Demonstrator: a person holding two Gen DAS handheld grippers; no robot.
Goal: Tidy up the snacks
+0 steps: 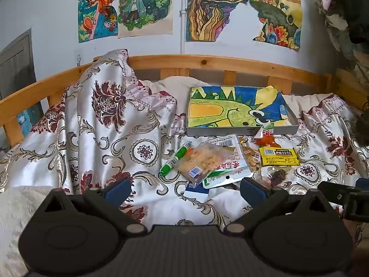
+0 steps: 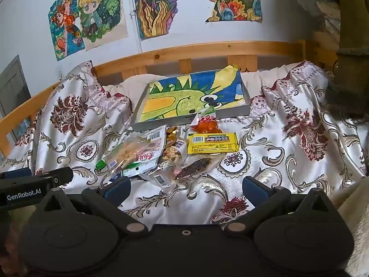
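Snack pile [image 1: 221,159] is lying loose on the bedspread [image 1: 115,138], tray [image 1: 237,108] at its twelve o'clock sitting unfilled. Left gripper [image 1: 184,188] and right gripper [image 2: 184,188] are hovering, fingers spread, holding nothing. Sorting apparently unstarted.

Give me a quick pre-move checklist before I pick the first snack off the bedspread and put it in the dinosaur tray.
1. Left gripper open and empty: ok.
2. Right gripper open and empty: ok.
3. Tray free to receive: ok; only the orange snack pack leans on its front rim.
4. Yellow bar lying alone, clear to grasp: ok.
5. Clear bag of puffs separable: not ok; it overlaps the white-and-green packet.
6. Green tube free: cannot tell; its end tucks under the pile.
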